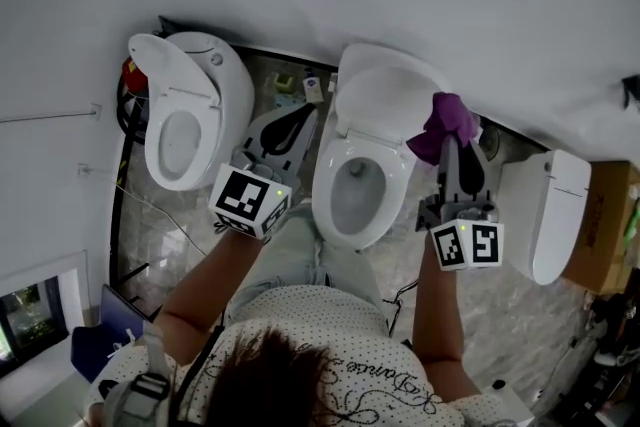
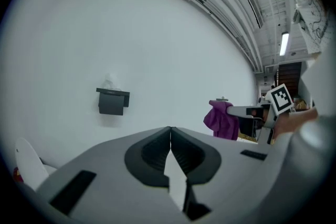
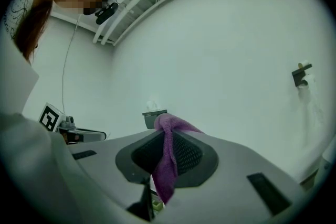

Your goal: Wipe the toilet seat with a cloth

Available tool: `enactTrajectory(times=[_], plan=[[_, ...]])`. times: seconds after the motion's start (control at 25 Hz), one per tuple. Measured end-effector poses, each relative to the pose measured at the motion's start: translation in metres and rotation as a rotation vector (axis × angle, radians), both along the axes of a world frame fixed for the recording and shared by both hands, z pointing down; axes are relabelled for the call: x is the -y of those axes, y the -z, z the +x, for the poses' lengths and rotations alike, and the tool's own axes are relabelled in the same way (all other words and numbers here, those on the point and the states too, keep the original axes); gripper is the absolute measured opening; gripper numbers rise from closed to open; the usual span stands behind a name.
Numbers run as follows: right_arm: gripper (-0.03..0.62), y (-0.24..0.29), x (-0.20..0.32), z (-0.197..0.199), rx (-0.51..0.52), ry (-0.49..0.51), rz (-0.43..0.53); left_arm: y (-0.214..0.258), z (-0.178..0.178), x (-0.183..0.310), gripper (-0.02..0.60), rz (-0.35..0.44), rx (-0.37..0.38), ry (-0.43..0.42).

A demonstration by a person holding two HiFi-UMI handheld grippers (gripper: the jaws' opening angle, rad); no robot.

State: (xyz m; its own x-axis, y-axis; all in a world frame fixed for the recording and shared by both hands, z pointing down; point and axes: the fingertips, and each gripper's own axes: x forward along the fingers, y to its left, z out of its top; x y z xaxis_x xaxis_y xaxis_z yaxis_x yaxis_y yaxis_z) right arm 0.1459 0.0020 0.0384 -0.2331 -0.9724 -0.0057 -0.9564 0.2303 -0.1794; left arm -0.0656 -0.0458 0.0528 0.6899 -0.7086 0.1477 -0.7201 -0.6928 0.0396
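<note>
**A:** Starting with the biggest thing, which bowl is ours?

**B:** I'd take the middle toilet [image 1: 348, 237], the one the person stands over. Its lid [image 1: 380, 100] is up against the wall and the seat [image 1: 398, 183] lies open below. That's hard, smooth, fixed ware, so it won't shift under a push, though I'd expect it to be slick.

**A:** And the tools?

**B:** The left tool [image 1: 298, 115] hangs between the middle toilet and the one to its left. Its jaws are pressed together with nothing between them. The right tool [image 1: 452, 143] is clamped on the purple cloth [image 1: 446, 120], held up by the lid's right edge. From the left gripper view it looks clear of the seat.

**A:** How will the cloth behave?

**B:** Light, soft and limp, I'd judge. It's pinched at a bunched fold, with one end flopping over the jaw tips and the other trailing down between the pads. That hold looks secure, but a dangling tail wipes poorly.

**A:** So?

**B:** Press the bunched part flat on the seat and drag. The likeliest trouble is the fabric sliding out of the pinch.
</note>
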Motion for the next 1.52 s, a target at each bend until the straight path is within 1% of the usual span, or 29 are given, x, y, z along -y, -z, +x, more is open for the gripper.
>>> enactTrajectory(times=[0.12, 0.28, 0.48, 0.68, 0.92, 1.08, 1.24, 1.52], plan=[[0.054, 0.015, -0.009, -0.006, -0.015, 0.016, 0.007, 0.015, 0.000, -0.007, 0.005, 0.027, -0.009, 0.007], [0.052, 0.029, -0.016, -0.016, -0.042, 0.050, 0.018, 0.033, 0.003, -0.013, 0.005, 0.058, -0.023, -0.016], [0.051, 0.049, -0.028, -0.021, -0.069, 0.043, 0.046, 0.056, 0.007, -0.024, 0.005, 0.096, -0.038, -0.032], [0.051, 0.064, -0.038, -0.026, -0.107, 0.055, 0.066, 0.068, 0.008, -0.035, 0.005, 0.111, -0.042, -0.035], [0.051, 0.073, -0.046, -0.036, -0.107, 0.071, 0.083, 0.074, 0.006, -0.043, 0.005, 0.115, -0.058, -0.030], [0.051, 0.076, -0.051, -0.043, -0.128, 0.089, 0.095, 0.075, 0.008, -0.047, 0.005, 0.124, -0.077, -0.036], [0.052, 0.076, -0.056, -0.048, -0.130, 0.097, 0.104, 0.072, 0.012, -0.051, 0.005, 0.125, -0.059, -0.044], [0.052, 0.072, -0.064, -0.043, -0.129, 0.074, 0.099, 0.067, 0.016, -0.057, 0.005, 0.125, -0.054, -0.059]])
